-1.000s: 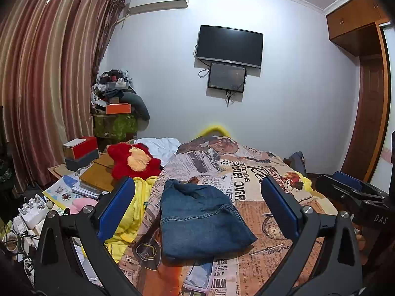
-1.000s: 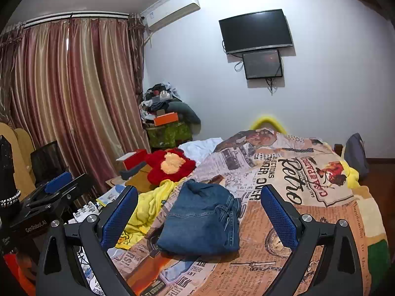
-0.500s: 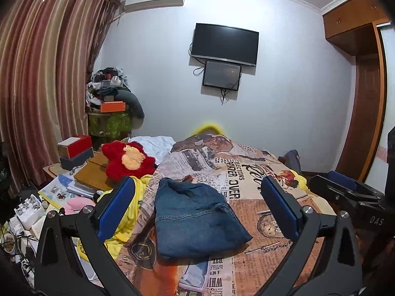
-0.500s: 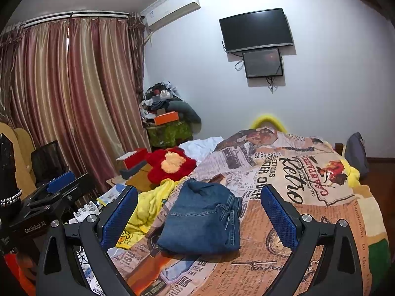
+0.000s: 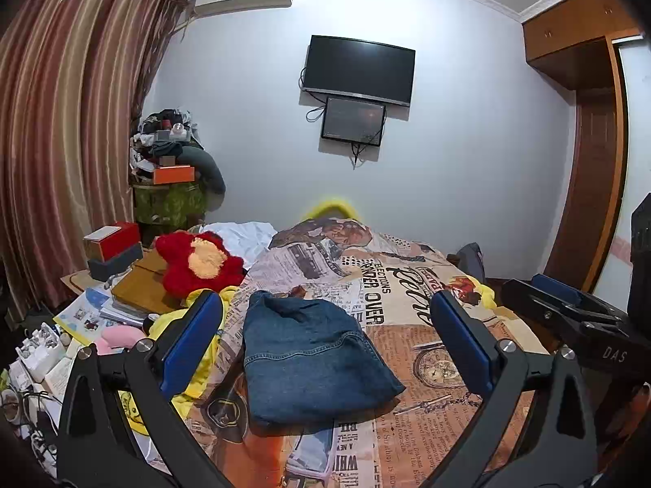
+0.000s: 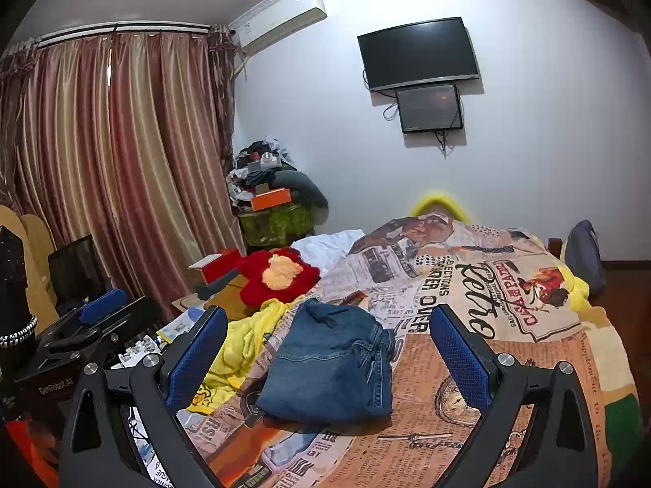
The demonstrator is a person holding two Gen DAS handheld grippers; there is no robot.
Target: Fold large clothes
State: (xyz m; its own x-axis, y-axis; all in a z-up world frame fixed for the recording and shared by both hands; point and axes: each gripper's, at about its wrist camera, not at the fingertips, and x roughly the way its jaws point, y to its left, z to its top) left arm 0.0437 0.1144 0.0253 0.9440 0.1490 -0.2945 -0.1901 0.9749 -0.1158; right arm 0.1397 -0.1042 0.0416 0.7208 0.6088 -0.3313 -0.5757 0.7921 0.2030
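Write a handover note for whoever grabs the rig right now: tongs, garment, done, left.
Left tongs: open, empty, held above the bed, apart from the cloth.
Right tongs: open, empty, likewise held clear.
Denim garment: lies folded into a compact bundle on the newspaper-print blanket, near its left side, beside a yellow cloth.
Done: the denim piece looks folded, layers stacked, nothing gripped.
Left: probably tidy or move the bundle. Whether the yellow cloth or the white sheet is next, I cannot tell.
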